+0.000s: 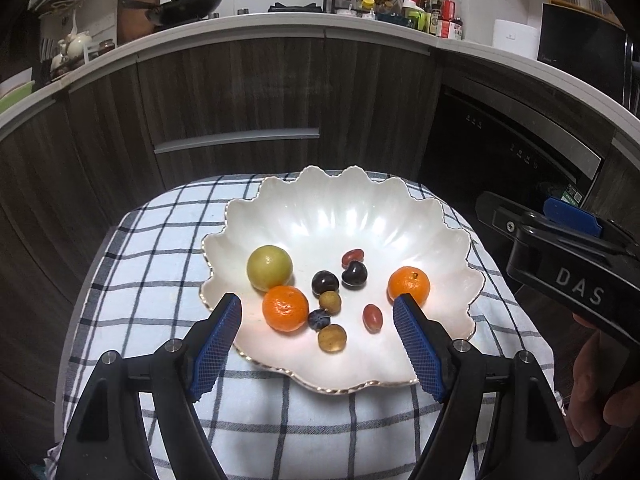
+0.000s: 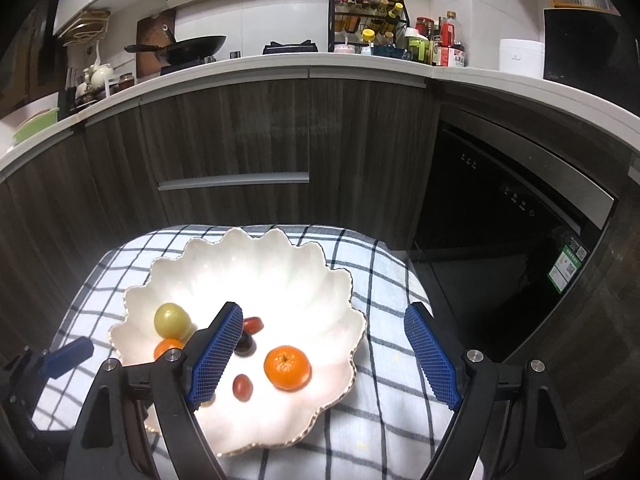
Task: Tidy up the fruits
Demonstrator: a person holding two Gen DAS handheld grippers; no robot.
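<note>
Both the left gripper (image 1: 318,308) and right gripper (image 2: 324,320) hang over the fruit dish (image 1: 400,216), fingers spread wide, gripping nothing.

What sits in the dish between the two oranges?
In the left wrist view, between the left orange and right orange: a dark plum, a brownish longan, and bare dish.
</note>
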